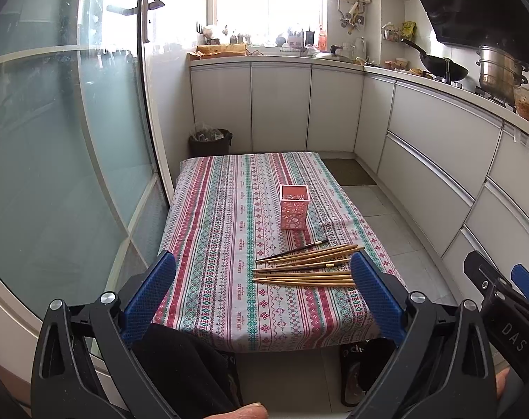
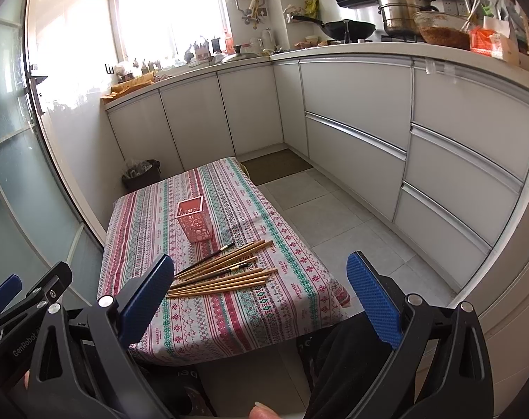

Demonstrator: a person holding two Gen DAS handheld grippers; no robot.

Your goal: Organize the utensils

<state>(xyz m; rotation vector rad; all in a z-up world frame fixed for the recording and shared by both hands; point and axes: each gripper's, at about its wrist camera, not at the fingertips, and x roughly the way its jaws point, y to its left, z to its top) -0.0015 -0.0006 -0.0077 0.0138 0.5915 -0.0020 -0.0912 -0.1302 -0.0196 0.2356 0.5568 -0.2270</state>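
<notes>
A loose pile of wooden chopsticks (image 1: 306,268) (image 2: 222,276), with one or two dark ones among them, lies on the near right part of the striped tablecloth (image 1: 222,244) (image 2: 201,314). Behind it stands an upright pink perforated holder (image 1: 294,212) (image 2: 194,221), nothing visible inside. My left gripper (image 1: 262,263) hovers open above the near table edge, with its right blue pad next to the chopstick ends. My right gripper (image 2: 261,265) is open too, held above the table's near right corner, its left pad by the pile's near ends.
A frosted glass door (image 1: 62,160) runs along the table's left side. White kitchen cabinets (image 2: 355,129) line the back and right, with a wok (image 2: 348,29) and pots on the counter. A dark bin (image 1: 210,141) sits behind the table. A person's dark-clothed knees (image 1: 180,366) are below.
</notes>
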